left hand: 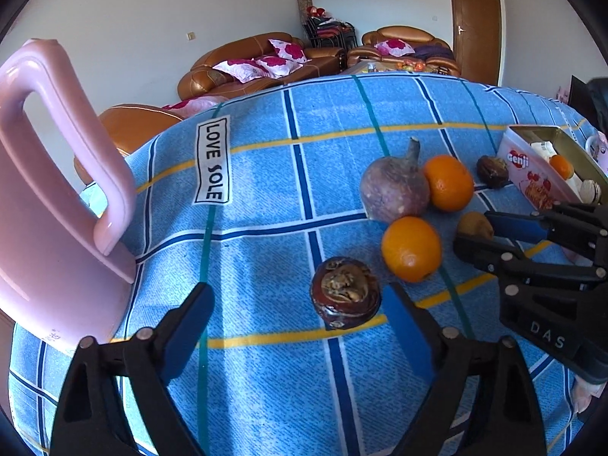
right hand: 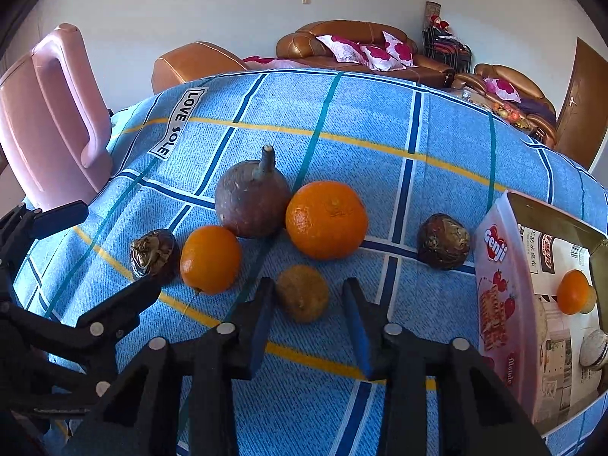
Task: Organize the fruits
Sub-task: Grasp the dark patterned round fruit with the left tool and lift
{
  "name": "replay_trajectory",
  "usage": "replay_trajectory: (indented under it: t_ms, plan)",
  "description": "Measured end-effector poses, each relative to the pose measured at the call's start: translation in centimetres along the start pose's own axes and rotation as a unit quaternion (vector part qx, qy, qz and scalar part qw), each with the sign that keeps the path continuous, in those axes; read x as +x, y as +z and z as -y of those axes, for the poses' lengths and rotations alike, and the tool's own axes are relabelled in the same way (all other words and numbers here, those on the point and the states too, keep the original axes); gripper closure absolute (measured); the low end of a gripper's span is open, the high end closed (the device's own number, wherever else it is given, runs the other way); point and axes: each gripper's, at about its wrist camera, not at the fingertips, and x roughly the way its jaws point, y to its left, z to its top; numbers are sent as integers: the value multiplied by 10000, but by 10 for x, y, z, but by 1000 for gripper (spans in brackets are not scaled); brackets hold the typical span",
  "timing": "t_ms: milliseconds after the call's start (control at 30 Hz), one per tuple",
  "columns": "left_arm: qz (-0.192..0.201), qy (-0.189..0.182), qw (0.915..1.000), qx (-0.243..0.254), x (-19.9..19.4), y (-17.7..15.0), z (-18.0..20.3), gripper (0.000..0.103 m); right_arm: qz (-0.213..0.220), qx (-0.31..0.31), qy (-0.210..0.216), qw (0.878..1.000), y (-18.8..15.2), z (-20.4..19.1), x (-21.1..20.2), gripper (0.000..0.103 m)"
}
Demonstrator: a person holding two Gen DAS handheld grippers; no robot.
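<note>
On the blue checked cloth (left hand: 266, 228) lie two oranges (right hand: 326, 220) (right hand: 211, 258), a purple round fruit with a stalk (right hand: 250, 201), two dark brown fruits and a small tan fruit. My left gripper (left hand: 298, 323) is open around the near dark brown fruit (left hand: 345, 292), which sits close to the right pad and far from the left one. My right gripper (right hand: 307, 300) has the tan fruit (right hand: 302, 298) between its fingertips. Cloth still shows between that fruit and the right pad. The other dark fruit (right hand: 442, 241) lies beside the pink tin.
A pink open tin (right hand: 501, 285) at the right holds an orange (right hand: 573, 290) and other small items. A pink plastic chair back (left hand: 57, 190) stands at the table's left edge. Sofas and a door are behind the table.
</note>
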Motion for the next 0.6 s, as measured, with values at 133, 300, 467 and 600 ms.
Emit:
replay_trajectory:
  t_ms: [133,300,467,600]
  plan:
    - [-134,-238,9995,-145,8,1,-3,45,34,8,-18,10000,-5,3,-7,73]
    - [-131,-416,9982,-402,8,0,-11,62,218,246,368,9988,-8,12,-14,73]
    - [388,-174,9951,-894,-10,-1,-26,62,737,304,719,9942,-11,17,-34,73]
    - [997,-180,9852,-1380,-30,-1,-38,62,1300,405,940,9862,-11,23,-58,73]
